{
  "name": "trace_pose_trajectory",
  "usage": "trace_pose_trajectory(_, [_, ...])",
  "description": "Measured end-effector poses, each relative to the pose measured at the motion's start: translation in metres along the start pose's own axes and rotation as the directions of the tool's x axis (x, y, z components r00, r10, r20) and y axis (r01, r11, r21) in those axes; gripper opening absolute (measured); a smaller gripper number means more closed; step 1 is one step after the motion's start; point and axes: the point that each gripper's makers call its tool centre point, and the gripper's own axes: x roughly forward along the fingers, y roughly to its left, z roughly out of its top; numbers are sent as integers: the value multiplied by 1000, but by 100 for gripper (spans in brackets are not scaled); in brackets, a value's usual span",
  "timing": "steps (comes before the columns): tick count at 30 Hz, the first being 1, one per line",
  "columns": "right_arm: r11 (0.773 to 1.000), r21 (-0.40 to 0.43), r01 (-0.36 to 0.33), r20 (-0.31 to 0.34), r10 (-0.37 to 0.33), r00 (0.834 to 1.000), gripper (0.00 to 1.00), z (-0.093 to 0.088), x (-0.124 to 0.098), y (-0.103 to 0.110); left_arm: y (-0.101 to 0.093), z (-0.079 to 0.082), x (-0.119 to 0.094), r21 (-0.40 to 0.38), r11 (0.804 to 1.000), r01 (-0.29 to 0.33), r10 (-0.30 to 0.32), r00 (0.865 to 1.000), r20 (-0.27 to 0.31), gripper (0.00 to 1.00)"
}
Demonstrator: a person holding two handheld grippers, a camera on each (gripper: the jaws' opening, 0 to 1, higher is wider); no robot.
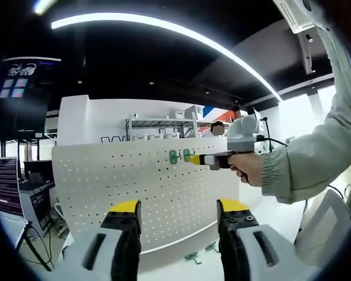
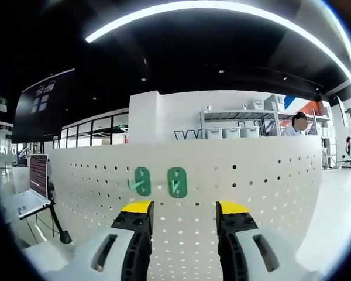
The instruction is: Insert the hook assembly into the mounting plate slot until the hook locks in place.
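Observation:
A white pegboard mounting plate [image 1: 146,181] [image 2: 251,175] stands upright ahead of me. Two green hooks sit side by side on its upper part [image 1: 173,156] [image 1: 187,155], shown larger in the right gripper view [image 2: 142,181] [image 2: 177,182]. My left gripper [image 1: 178,212] is open with nothing between its yellow-tipped fingers. In the left gripper view my right gripper [image 1: 194,159], held by a hand [image 1: 247,168], has its tips at the right-hand hook. In its own view the right gripper [image 2: 182,212] is open and empty, just below the hooks. Two more green hooks [image 1: 193,256] [image 1: 212,247] lie on the table.
A person's pale sleeve [image 1: 316,152] reaches in from the right. A laptop [image 2: 32,187] on a stand sits to the left of the board. Metal shelving [image 2: 245,126] and a seated person stand behind the board. A cable stand [image 2: 61,231] is on the floor at left.

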Motion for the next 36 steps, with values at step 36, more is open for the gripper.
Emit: trace_pose_trajectory(36, [988, 2, -157, -70, 157, 985, 50, -9, -98, 7, -42, 15, 1, 48, 995, 88, -89, 996, 14, 53])
